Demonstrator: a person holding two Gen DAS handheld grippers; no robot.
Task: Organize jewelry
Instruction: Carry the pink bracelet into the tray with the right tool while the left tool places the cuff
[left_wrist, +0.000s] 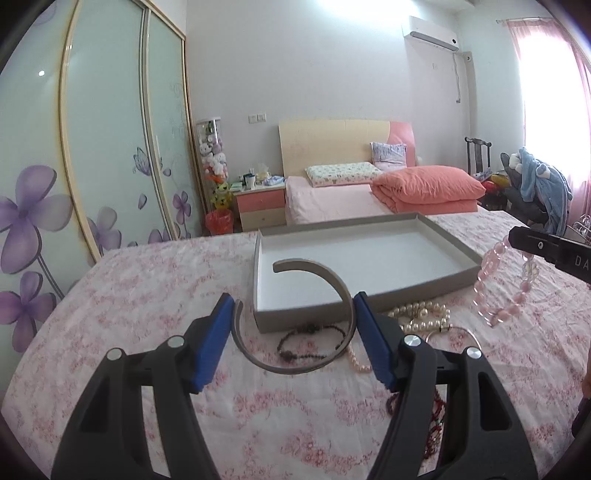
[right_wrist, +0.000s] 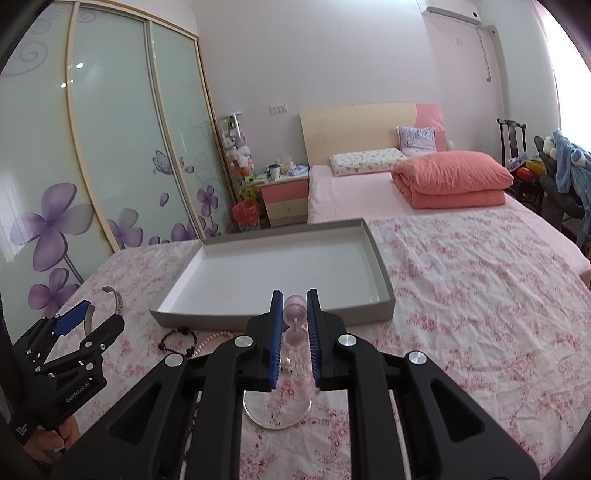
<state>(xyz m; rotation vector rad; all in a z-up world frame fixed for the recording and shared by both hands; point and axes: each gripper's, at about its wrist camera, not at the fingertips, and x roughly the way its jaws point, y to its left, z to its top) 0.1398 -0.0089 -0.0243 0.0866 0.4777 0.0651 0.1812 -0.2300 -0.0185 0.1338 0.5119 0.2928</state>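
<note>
My left gripper (left_wrist: 293, 299) is shut on a grey open cuff bangle (left_wrist: 295, 367), its blue pads pressing the cuff's two sides just above the flowered bedspread. The same gripper (right_wrist: 99, 314) and cuff (right_wrist: 117, 297) show at the left of the right wrist view. My right gripper (right_wrist: 294, 295) is shut on a pink bead bracelet (right_wrist: 295, 312). In the left wrist view that bracelet (left_wrist: 496, 291) hangs in a loop from the right gripper (left_wrist: 519, 236). A shallow grey tray (left_wrist: 369, 251) with a white floor lies just beyond both grippers, and nothing is in it (right_wrist: 277, 273).
Loose jewelry lies on the bedspread in front of the tray: a pearl necklace (left_wrist: 424, 315), a dark bead bracelet (left_wrist: 310, 345), red beads (left_wrist: 436, 424) and a clear bangle (right_wrist: 277, 413). A folded orange quilt (right_wrist: 450, 177) and pillows sit farther up the bed. Wardrobe doors stand at left.
</note>
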